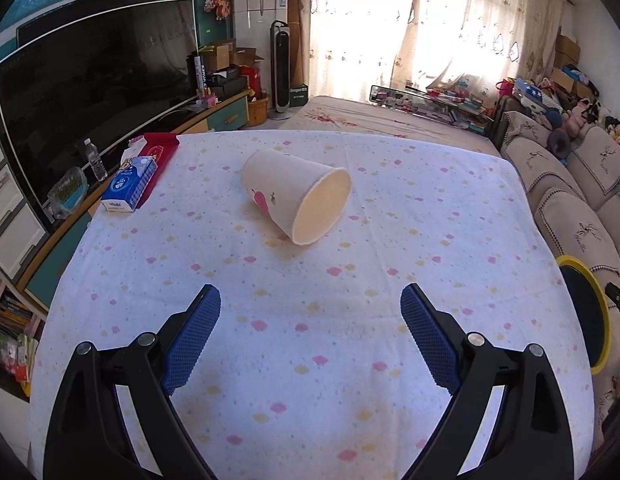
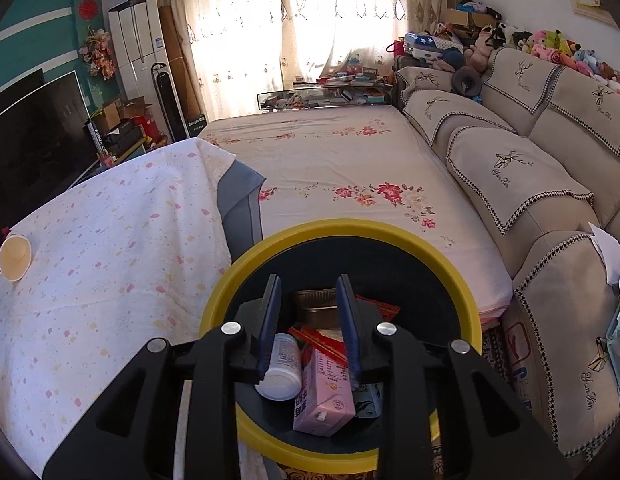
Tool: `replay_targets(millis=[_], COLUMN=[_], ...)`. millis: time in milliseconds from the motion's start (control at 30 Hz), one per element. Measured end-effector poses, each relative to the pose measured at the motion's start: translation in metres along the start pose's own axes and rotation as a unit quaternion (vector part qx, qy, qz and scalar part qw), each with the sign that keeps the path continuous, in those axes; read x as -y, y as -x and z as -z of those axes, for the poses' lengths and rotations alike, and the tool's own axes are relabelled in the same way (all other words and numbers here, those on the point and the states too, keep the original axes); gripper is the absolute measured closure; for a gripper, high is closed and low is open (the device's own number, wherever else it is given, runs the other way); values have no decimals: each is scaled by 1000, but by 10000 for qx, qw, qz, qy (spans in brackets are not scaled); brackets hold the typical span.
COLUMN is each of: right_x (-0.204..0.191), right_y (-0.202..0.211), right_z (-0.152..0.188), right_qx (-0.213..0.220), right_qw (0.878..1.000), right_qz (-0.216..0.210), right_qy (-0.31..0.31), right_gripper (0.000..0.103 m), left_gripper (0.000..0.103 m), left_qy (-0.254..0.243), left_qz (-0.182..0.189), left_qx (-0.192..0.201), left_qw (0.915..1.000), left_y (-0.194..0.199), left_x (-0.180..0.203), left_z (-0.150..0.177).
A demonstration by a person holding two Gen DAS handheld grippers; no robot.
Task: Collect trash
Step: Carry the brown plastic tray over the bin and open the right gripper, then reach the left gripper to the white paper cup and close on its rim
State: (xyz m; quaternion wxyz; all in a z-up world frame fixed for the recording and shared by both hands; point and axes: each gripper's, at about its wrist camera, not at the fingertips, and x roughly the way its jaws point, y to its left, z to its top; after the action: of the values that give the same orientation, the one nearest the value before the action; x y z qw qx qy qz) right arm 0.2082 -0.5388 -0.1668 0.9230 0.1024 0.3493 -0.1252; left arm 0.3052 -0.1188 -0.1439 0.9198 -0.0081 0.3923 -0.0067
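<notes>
A white paper cup (image 1: 295,196) lies on its side on the dotted tablecloth (image 1: 310,340), mouth toward me. My left gripper (image 1: 310,300) is open and empty, well short of the cup. My right gripper (image 2: 309,288) hovers over the yellow-rimmed black trash bin (image 2: 450,276), its jaws partly apart with nothing between them. The bin holds a pink carton (image 2: 324,392), a white bottle (image 2: 281,368) and other scraps. The cup also shows far left in the right wrist view (image 2: 14,258). The bin shows at the right edge of the left wrist view (image 1: 590,312).
A blue tissue pack (image 1: 129,184) and a red box (image 1: 161,156) sit at the table's far left corner. A TV (image 1: 89,100) stands left. A flowered bed (image 2: 342,168) and a sofa (image 2: 530,168) lie beyond and right of the bin.
</notes>
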Motion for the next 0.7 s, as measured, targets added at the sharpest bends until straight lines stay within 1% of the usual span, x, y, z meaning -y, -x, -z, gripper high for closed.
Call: replay_targets(millis=[33, 100, 200, 267, 300, 367, 433, 467, 533, 567, 600, 667, 700], right_x=[-3, -8, -11, -12, -12, -12, -12, -12, -11, -11, -11, -10, -10], right_y=[1, 2, 3, 2, 1, -2, -4, -5, -8, -8, -9, -8, -6], right_z=[0, -2, -3, -3, -3, -2, 0, 1, 3, 4, 5, 6, 7], right_qx=[14, 35, 60, 56, 50, 34, 9, -4, -24, -31, -35, -20, -4], right_qw=[10000, 9999, 9998, 9998, 9998, 9997, 9996, 9996, 9996, 9996, 9995, 9995, 9994], right_qz=[-35, -84, -175, -208, -212, -232, -264, -274, -284, -291, -298, -319, -332], right_qy=[22, 45, 9, 9, 10, -6, -33, -32, -24, -28, -35, -67, -85], right_gripper=[75, 75, 75, 75, 75, 74, 74, 74, 74, 74, 74, 74, 74], left_gripper=[13, 16, 23, 29, 31, 37, 40, 45, 51, 58, 62, 79, 82], left_qy=[62, 160, 277, 349, 376, 443, 499, 489, 445, 416, 393, 363, 343], left_qz=[-10, -148, -328, -428, -478, -639, -679, -711, -748, -758, -766, -748, -743], left_qx=[-39, -93, -206, -281, -310, -320, -352, -339, -304, -282, -262, -230, -214], left_qw=[10000, 9997, 9989, 9981, 9977, 9965, 9958, 9957, 9957, 9959, 9959, 9963, 9964], left_y=[-8, -25, -50, -64, -70, -80, -87, -89, -92, -92, -93, -93, -92], left_x=[-1, -4, -9, -11, -12, -16, -18, -18, -18, -17, -17, -16, -17], left_z=[-6, -18, -34, -41, -44, -48, -51, -53, -55, -55, -55, -55, -55])
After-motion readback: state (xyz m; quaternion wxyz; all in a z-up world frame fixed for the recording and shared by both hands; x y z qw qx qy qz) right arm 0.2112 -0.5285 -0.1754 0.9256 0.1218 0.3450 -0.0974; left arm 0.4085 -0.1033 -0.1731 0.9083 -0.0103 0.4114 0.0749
